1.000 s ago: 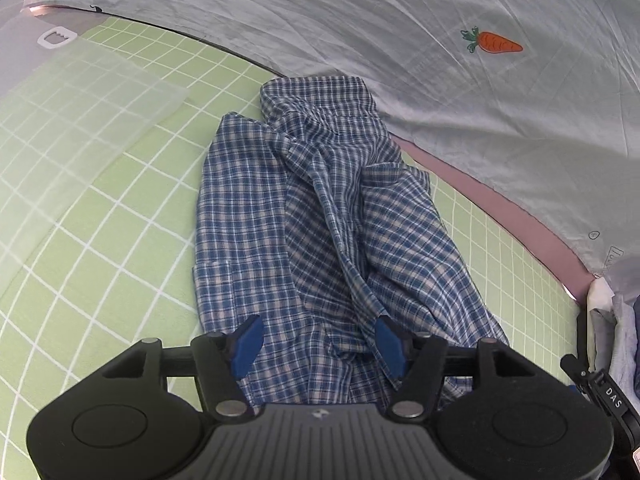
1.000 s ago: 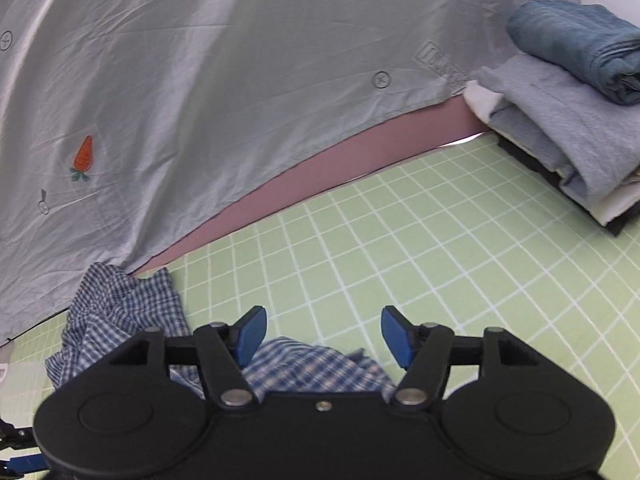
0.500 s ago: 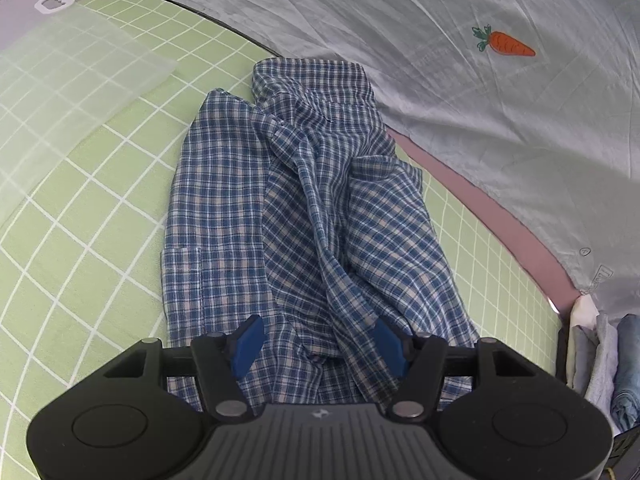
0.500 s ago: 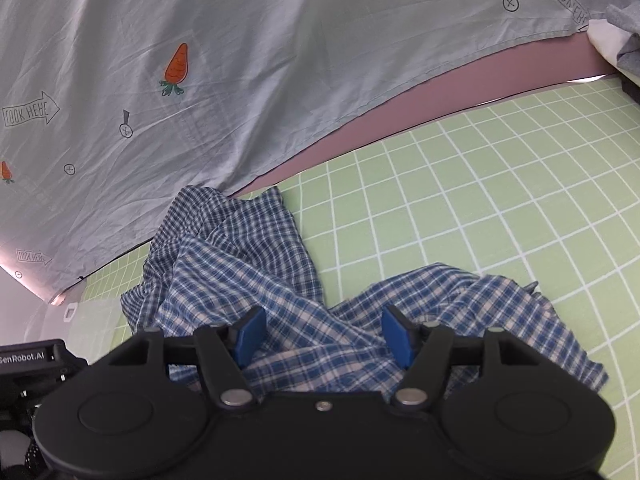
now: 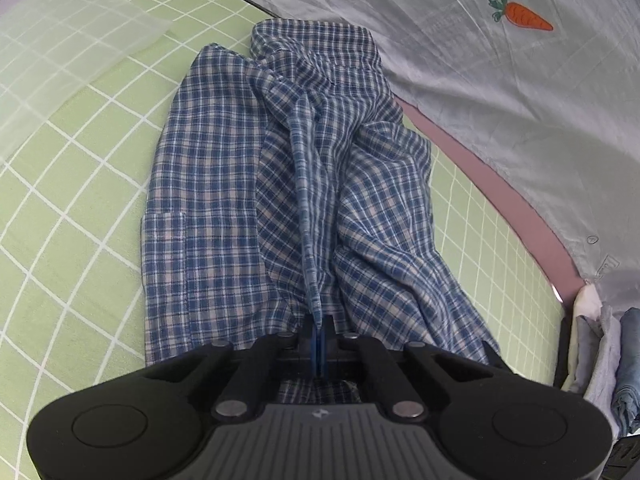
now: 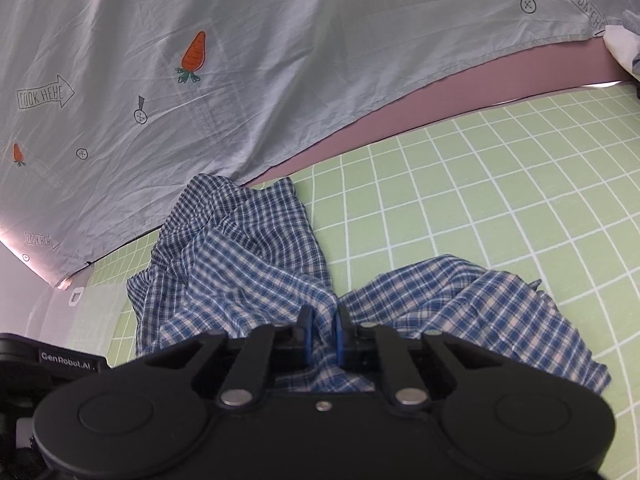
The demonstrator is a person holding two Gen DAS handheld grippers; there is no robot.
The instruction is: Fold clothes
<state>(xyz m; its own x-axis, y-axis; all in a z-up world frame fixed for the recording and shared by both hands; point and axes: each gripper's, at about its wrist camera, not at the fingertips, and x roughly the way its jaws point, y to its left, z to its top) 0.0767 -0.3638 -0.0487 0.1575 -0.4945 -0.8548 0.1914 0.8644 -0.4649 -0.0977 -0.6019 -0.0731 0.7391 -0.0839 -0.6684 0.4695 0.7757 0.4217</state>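
A blue checked shirt [image 5: 248,184] lies crumpled on a green mat with white squares [image 5: 72,184]. At the far left of the shirt, a pale see-through sheet [image 5: 68,44] lies flat on the mat, apart from the shirt. The shirt's left part is smooth and flat and has a pocket. Its middle is pulled up into a long thin ridge.

The left gripper [image 5: 319,344] sits at the near end of that ridge. Its blue jaws are pressed tight together with the ridge of shirt cloth pinched between them.

To the right of the shirt, a grey sheet with carrot pictures [image 5: 520,64] hangs behind the mat. Farther right of the shirt, at the mat's edge, is a stack of folded clothes [image 5: 600,352].

In the right wrist view, the shirt [image 6: 248,248] is bunched up below the grey sheet [image 6: 200,80], and one part spreads to the right over the mat [image 6: 480,184]. The right gripper [image 6: 322,338] has its blue jaws close together, with only a small gap, and a fold of shirt is squeezed in that gap.
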